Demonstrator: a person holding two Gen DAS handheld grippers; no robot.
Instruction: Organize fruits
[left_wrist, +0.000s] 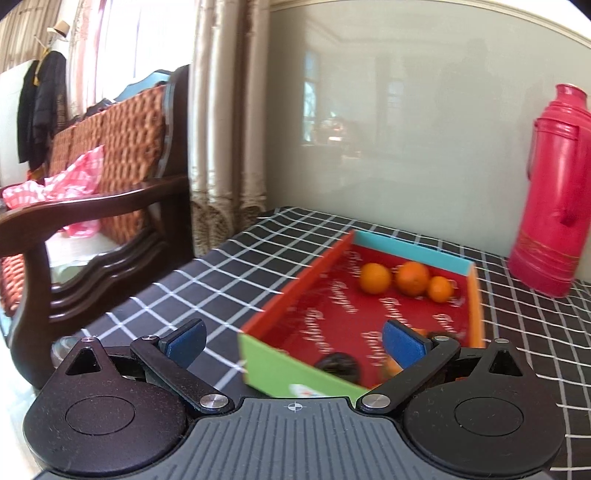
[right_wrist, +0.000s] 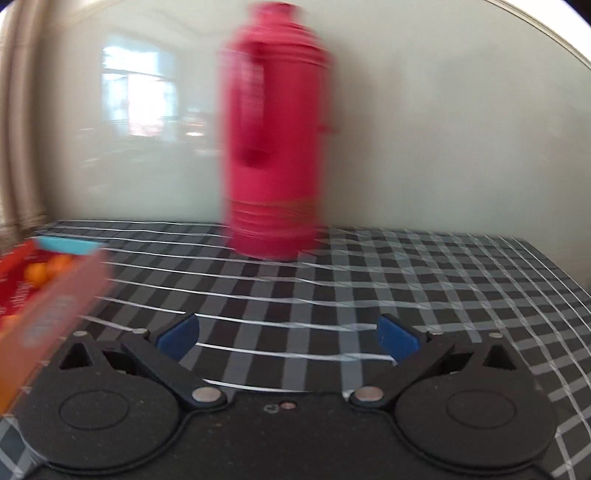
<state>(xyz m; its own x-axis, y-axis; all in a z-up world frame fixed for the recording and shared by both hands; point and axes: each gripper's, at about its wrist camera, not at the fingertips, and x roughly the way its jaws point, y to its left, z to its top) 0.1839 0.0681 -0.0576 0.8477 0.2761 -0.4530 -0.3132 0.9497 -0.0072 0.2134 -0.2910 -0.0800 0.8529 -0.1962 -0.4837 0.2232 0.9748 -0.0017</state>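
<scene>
While three oranges (left_wrist: 404, 281) lie at the far end of the red box (left_wrist: 332, 325), the left gripper (left_wrist: 293, 345) hangs spread wide, holding nothing. The right gripper (right_wrist: 288, 338) gapes empty over the checked cloth (right_wrist: 406, 280), near a pink flask (right_wrist: 275, 147).

Three oranges (left_wrist: 406, 281) lie grouped at box's (left_wrist: 295, 295) far end.

A black-and-white checked cloth (left_wrist: 258, 266) covers the tabletop; the tall pink plastic flask (left_wrist: 550, 192) looks glossy, the shallow red cardboard box (left_wrist: 295, 291) matt, the round oranges (left_wrist: 375, 278) dimpled.
</scene>
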